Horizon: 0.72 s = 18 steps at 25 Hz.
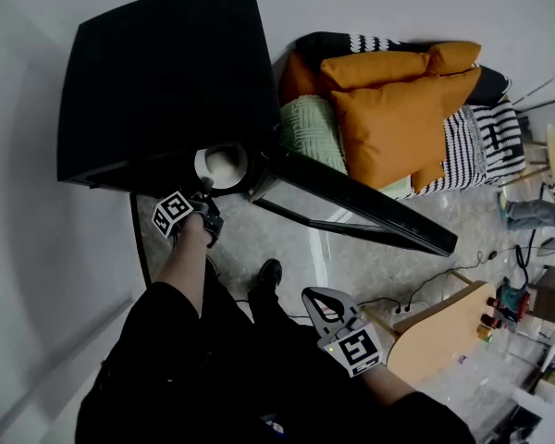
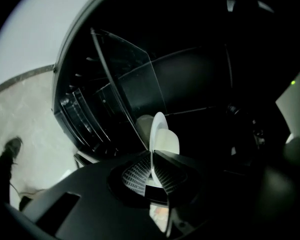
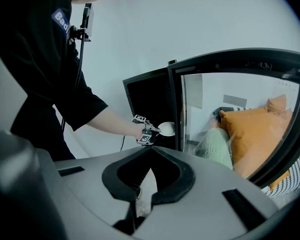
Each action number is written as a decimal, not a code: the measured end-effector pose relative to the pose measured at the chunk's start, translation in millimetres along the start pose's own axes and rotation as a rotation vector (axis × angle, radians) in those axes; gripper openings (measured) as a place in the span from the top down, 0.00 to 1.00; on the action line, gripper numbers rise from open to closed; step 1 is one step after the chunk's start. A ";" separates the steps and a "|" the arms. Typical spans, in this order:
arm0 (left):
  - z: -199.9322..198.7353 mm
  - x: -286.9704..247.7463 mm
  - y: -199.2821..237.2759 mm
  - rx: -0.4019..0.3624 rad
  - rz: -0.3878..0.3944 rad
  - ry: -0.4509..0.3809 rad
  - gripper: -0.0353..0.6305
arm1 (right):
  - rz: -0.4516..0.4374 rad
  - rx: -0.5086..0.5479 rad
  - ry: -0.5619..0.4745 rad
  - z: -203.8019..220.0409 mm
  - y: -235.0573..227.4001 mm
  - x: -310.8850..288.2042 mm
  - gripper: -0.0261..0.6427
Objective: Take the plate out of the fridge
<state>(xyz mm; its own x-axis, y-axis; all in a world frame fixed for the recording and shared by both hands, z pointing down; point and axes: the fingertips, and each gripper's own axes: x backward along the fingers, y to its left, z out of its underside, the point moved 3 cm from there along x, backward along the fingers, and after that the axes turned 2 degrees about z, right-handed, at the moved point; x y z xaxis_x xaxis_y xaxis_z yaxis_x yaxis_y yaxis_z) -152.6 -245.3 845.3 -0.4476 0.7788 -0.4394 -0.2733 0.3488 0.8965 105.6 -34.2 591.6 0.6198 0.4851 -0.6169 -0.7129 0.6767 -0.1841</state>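
The left gripper (image 2: 152,160) pinches the rim of the white plate (image 2: 160,134). The plate is at the open front of the black fridge (image 1: 157,72), near the corner where the glass door (image 1: 356,202) swings out. Further right, the right gripper (image 3: 150,150) is held well apart, jaws pressed together on nothing.

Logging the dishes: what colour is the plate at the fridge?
The plate is white, clearest in the left gripper view.
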 end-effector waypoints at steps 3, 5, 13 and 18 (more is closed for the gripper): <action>3.5 3.1 -4.1 0.029 0.051 -0.019 0.92 | -0.005 0.006 -0.003 -1.4 0.7 -1.0 0.95; 5.4 6.4 -6.6 0.042 0.082 -0.025 0.93 | -0.010 0.010 -0.004 -2.7 2.0 -1.7 0.95; 3.7 28.5 -5.7 0.042 0.161 -0.061 0.93 | -0.024 0.031 -0.002 -7.5 8.2 -2.3 0.95; 2.8 47.9 -5.2 0.042 0.192 -0.074 0.93 | -0.029 0.046 -0.009 -11.4 13.5 -1.3 0.95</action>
<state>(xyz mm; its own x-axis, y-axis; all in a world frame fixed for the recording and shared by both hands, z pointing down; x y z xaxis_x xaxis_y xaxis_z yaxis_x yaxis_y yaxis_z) -170.2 -208.4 819.8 -0.4236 0.8689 -0.2561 -0.1524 0.2103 0.9657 91.4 -32.0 581.2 0.6426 0.4698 -0.6052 -0.6792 0.7148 -0.1664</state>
